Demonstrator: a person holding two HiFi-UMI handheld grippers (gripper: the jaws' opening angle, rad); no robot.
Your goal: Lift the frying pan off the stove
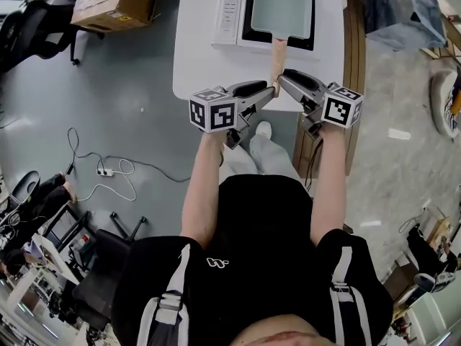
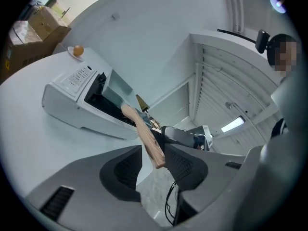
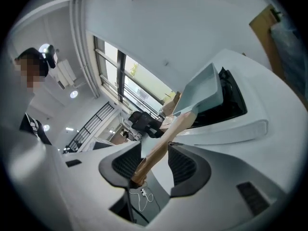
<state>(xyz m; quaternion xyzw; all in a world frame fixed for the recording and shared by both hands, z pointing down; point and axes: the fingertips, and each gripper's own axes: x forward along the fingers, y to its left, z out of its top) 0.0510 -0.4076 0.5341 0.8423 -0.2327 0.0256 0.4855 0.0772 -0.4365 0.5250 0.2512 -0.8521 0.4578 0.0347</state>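
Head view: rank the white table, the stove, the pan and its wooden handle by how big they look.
1. white table
2. stove
3. pan
4. wooden handle
Similar distance, so the order holds.

The frying pan sits on the stove, handle between left hand-held gripper and right hand-held gripper.

frying pan on stove | stove at far end of table | pan handle past stove's near edge, between jaws of left gripper and right gripper | box on floor, left of table
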